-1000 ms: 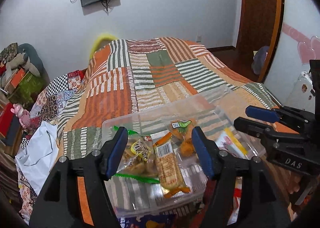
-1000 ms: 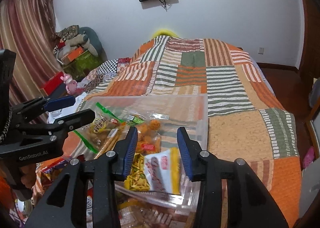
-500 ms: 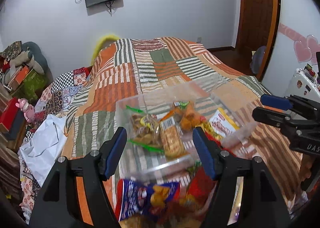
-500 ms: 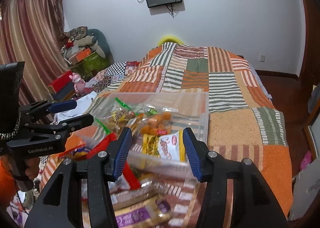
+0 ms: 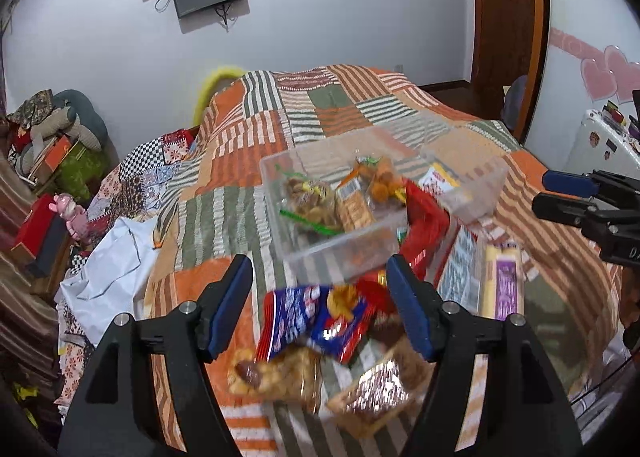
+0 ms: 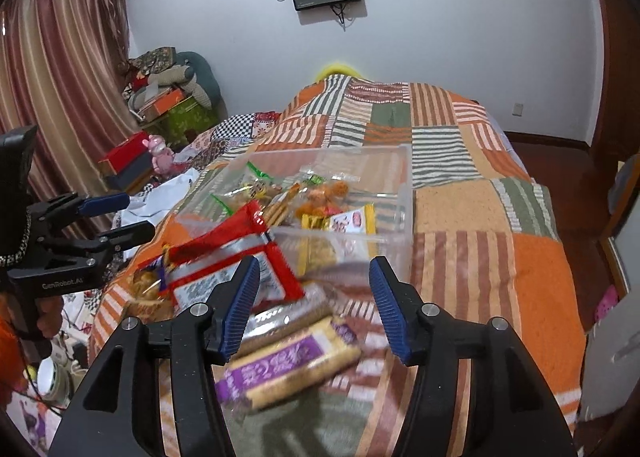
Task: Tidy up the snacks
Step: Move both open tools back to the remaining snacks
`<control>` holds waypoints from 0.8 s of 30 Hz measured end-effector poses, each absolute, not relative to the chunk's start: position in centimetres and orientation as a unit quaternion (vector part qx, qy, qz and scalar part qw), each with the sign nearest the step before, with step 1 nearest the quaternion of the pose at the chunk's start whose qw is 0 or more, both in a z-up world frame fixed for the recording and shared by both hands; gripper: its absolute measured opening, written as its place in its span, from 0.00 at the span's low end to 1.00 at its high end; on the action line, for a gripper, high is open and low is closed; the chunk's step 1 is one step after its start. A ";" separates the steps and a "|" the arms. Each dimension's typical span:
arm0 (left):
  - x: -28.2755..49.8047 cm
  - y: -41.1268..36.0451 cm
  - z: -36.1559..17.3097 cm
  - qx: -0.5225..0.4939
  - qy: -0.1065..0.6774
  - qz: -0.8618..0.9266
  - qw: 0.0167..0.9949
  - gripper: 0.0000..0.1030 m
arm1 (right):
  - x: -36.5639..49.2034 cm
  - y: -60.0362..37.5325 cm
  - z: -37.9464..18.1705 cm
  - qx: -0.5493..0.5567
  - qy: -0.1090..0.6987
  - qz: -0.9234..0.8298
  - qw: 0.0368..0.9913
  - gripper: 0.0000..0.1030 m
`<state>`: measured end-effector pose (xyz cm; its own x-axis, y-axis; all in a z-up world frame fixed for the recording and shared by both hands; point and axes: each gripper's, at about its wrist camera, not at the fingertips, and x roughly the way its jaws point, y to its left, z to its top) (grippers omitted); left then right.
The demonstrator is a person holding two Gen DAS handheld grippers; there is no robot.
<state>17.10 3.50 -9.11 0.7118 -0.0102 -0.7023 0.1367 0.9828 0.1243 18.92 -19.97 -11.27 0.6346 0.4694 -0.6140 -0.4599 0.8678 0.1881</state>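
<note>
Here, left wrist view: the left gripper (image 5: 319, 301) stands wide open with nothing between its blue pads, above a blue-and-red snack bag (image 5: 316, 321) lying on the orange-and-green striped patchwork bed cover (image 5: 224, 217). Just beyond sits a clear plastic storage box (image 5: 344, 245) holding several small snack packets. A red foil snack bag (image 5: 426, 225) leans against the box's near right side; a yellow biscuit pack with a purple label (image 5: 502, 285) lies right of it. The right gripper (image 5: 560, 195) shows at the right edge, parted and empty.

Right wrist view: the right gripper (image 6: 314, 303) is open, empty, over the biscuit pack (image 6: 288, 365). The red bag (image 6: 236, 257) rests against the box (image 6: 404, 217), ahead-left. The left gripper (image 6: 116, 215) hangs at the left, apart from the snacks.
</note>
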 end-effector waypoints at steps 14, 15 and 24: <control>13.4 5.3 -12.8 0.029 0.424 -0.055 0.904 0.67 | 16.9 -17.8 -15.3 0.001 0.385 0.231 0.894 0.74; 13.2 5.4 -13.0 0.024 0.424 -0.055 0.903 0.67 | 16.9 -17.5 -15.5 -0.004 0.385 0.227 0.894 0.79; 12.7 5.2 -13.9 -0.013 0.428 -0.074 0.901 0.72 | 16.6 -16.0 -17.7 -0.048 0.418 0.217 0.881 0.84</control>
